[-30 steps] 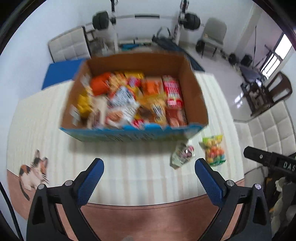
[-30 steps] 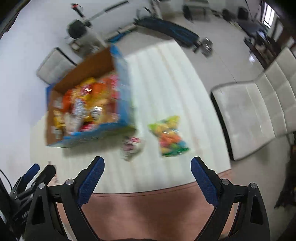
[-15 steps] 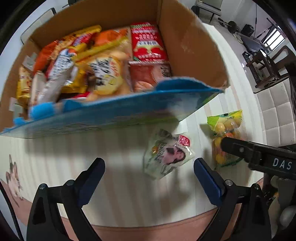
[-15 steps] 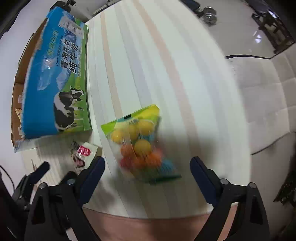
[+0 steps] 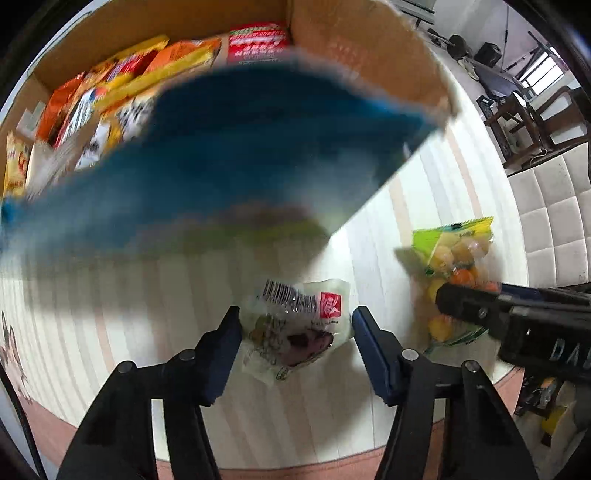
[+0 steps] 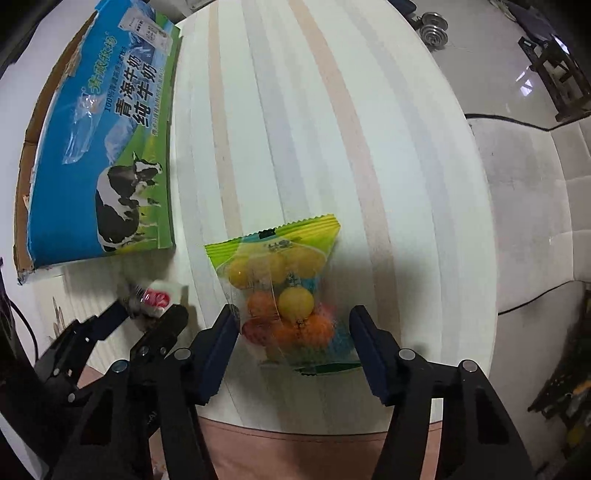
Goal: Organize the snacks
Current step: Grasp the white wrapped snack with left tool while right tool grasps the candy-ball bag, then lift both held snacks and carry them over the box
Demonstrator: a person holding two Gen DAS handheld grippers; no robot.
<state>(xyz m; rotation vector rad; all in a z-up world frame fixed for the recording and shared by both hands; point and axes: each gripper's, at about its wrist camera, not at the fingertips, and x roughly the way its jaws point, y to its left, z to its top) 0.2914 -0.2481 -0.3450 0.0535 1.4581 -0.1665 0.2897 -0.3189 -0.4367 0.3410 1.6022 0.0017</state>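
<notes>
A blue milk carton box (image 5: 221, 155) full of snack packets stands on the striped table (image 5: 369, 406); it also shows in the right wrist view (image 6: 99, 147). My left gripper (image 5: 295, 326) is open, its fingers on either side of a small clear packet (image 5: 295, 332) with a red logo, lying on the table. My right gripper (image 6: 293, 325) is open around the lower end of a green bag of yellow and orange balls (image 6: 284, 295). That bag (image 5: 450, 258) lies right of the small packet, which also shows in the right wrist view (image 6: 155, 299).
White padded seats (image 6: 535, 221) stand beyond the table's right edge. Dark wooden chairs (image 5: 535, 114) and gym weights (image 6: 434, 31) are on the floor behind. The table's brown front rim (image 6: 295, 454) is just below both grippers.
Both grippers have dropped down close to the table. The left one has narrowed around the small packet, the right one around the green bag. The box now looms larger.
</notes>
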